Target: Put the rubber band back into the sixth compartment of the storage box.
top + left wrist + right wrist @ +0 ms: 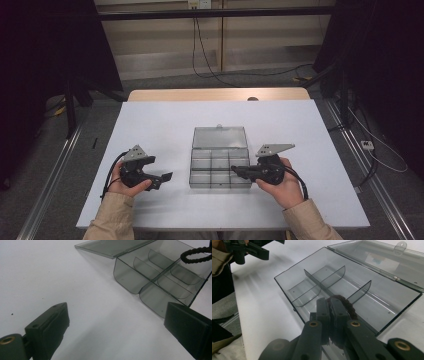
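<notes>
A clear grey compartment box point(192, 169) lies open on the white table point(150, 125), its lid point(220, 137) folded back flat behind it. My right gripper point(235, 171) reaches in from the right over the box's front right compartments. In the right gripper view its jaws point(330, 303) are shut on a dark braided hair-tie loop point(347, 305) above the box point(287, 287). My left gripper point(162, 180) rests to the left of the box, apart from it. Its jaws point(117, 315) stand wide open with only bare table between them. The loop point(197, 254) also hangs over the box point(127, 277).
Thin dividers point(324, 277) split the box into several compartments, and the ones I can see hold nothing. A wooden strip point(215, 94) runs along the table's far edge. Cables point(210, 70) trail across the floor behind, with dark stands at both sides.
</notes>
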`<state>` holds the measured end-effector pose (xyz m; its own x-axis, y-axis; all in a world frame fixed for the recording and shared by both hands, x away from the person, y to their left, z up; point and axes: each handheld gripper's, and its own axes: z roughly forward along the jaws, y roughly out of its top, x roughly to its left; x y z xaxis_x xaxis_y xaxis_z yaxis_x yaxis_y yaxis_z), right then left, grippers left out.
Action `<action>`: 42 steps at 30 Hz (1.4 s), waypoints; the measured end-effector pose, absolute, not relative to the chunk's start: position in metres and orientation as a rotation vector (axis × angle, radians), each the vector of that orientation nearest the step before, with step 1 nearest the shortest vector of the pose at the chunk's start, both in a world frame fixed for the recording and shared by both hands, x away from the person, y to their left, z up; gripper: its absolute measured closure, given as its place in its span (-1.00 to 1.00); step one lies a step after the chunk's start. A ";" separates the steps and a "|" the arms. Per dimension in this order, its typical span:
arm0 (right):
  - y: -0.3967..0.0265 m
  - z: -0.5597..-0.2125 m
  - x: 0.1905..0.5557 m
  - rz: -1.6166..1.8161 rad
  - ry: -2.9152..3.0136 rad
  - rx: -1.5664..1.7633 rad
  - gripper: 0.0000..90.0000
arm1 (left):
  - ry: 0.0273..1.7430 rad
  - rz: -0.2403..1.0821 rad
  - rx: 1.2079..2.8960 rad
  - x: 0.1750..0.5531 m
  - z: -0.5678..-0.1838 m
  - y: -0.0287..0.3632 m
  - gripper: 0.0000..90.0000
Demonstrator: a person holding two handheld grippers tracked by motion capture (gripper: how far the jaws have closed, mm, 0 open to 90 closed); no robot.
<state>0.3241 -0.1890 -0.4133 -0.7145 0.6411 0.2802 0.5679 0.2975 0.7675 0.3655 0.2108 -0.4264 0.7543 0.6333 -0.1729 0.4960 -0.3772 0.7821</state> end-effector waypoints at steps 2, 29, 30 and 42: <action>-0.189 -0.414 0.324 1.402 2.464 1.155 0.95 | 0.847 0.195 2.054 0.365 -0.426 0.211 -0.87; -0.187 -0.422 0.325 1.327 2.500 1.140 0.94 | 0.847 0.194 2.057 0.366 -0.426 0.211 -0.87; -0.186 -0.422 0.325 1.327 2.501 1.139 0.94 | 0.847 0.194 2.057 0.365 -0.426 0.211 -0.87; -0.186 -0.424 0.323 1.340 2.505 1.138 0.94 | 0.845 0.196 2.056 0.366 -0.426 0.211 -0.87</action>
